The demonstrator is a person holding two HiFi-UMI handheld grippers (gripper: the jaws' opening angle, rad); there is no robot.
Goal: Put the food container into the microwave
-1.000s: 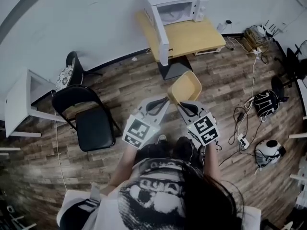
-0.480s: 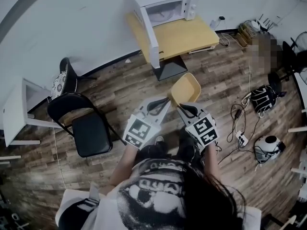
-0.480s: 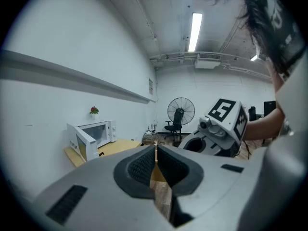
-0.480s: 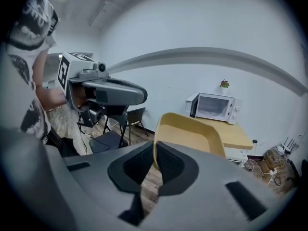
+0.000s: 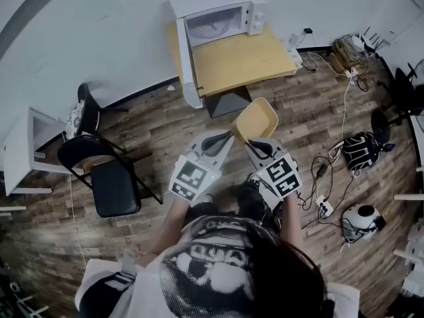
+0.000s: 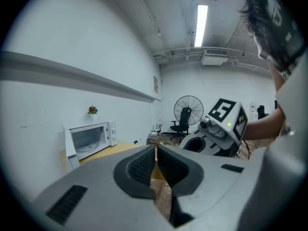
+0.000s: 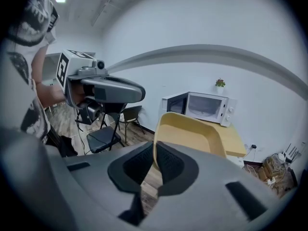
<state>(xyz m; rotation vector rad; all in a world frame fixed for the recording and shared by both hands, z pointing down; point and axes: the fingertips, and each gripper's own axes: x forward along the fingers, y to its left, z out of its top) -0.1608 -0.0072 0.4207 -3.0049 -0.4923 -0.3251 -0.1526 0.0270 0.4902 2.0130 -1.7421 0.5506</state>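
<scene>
A yellow food container (image 5: 255, 119) hangs in front of me above the wooden floor. My right gripper (image 5: 250, 142) is shut on its near rim, and in the right gripper view the rim (image 7: 192, 134) stands up between the pads (image 7: 155, 153). My left gripper (image 5: 228, 136) meets the container's left corner, its jaws nearly together on a thin yellow edge (image 6: 156, 170). The white microwave (image 5: 218, 18) stands on a wooden table (image 5: 245, 55) ahead with its door (image 5: 184, 65) swung open. It also shows as the microwave (image 6: 91, 136) and the microwave (image 7: 207, 107).
A black folding chair (image 5: 112, 184) stands left of me and a white side table (image 5: 26, 148) further left. Cables, a power strip (image 5: 321, 204), a dark bag (image 5: 361, 148) and a white helmet-like object (image 5: 361, 220) lie on the floor at right. A fan (image 6: 188, 105) stands far off.
I have walked toward the table: the microwave and table shifted left and look larger, and the chair slid left. Both grippers keep the same hold on the container.
</scene>
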